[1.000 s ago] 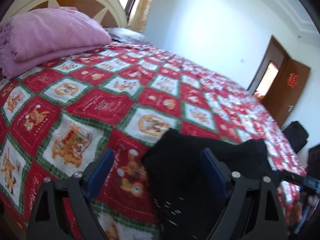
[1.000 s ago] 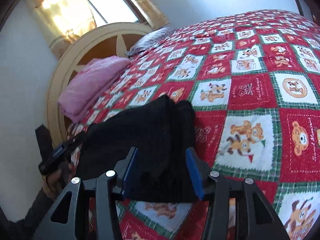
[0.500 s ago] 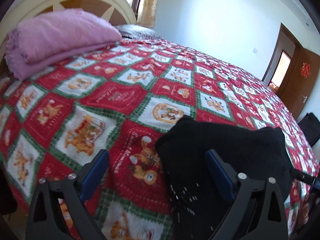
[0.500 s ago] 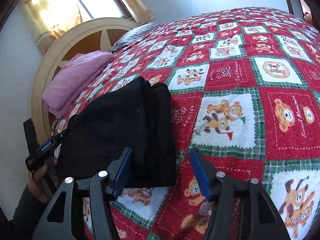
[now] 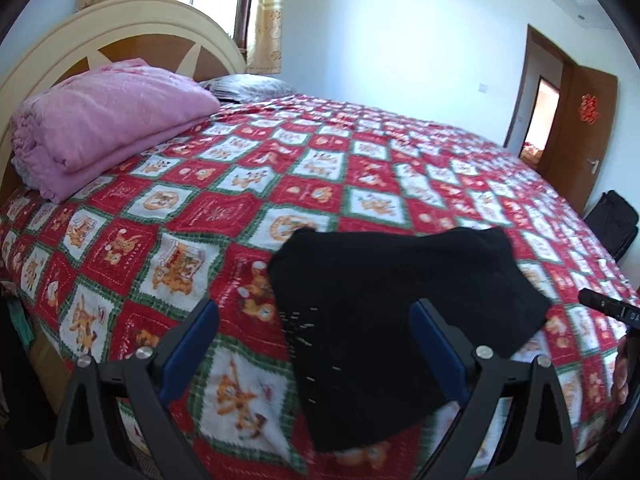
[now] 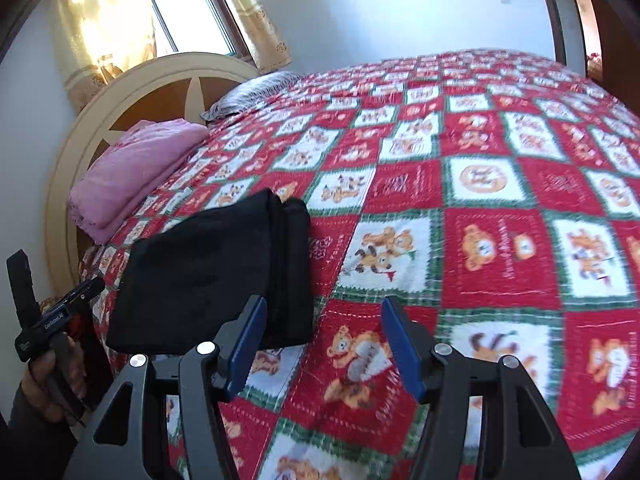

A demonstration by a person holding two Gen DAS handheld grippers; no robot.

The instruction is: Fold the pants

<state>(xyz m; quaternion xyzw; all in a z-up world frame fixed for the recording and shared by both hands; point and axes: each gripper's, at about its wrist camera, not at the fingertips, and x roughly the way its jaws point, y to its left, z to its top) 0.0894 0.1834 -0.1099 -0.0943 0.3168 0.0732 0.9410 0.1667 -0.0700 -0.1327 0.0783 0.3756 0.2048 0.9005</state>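
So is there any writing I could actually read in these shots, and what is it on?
"CenRobot.AI": my best reading of the small white print on the black handle of the left claw, seen from the right wrist.
Red paper character on the brown door: an ornament, too blurred to read.
Script on the red squares of the bedspread: too blurred to read.
White letters on the black handle at the right edge of the left view: cut off, unreadable.

We see matt black knit pants [image 5: 384, 300] on a fleecy printed bedspread [image 5: 240, 184], a soft pink cloth blanket [image 5: 100, 120], and a glossy wooden headboard [image 5: 132, 28].
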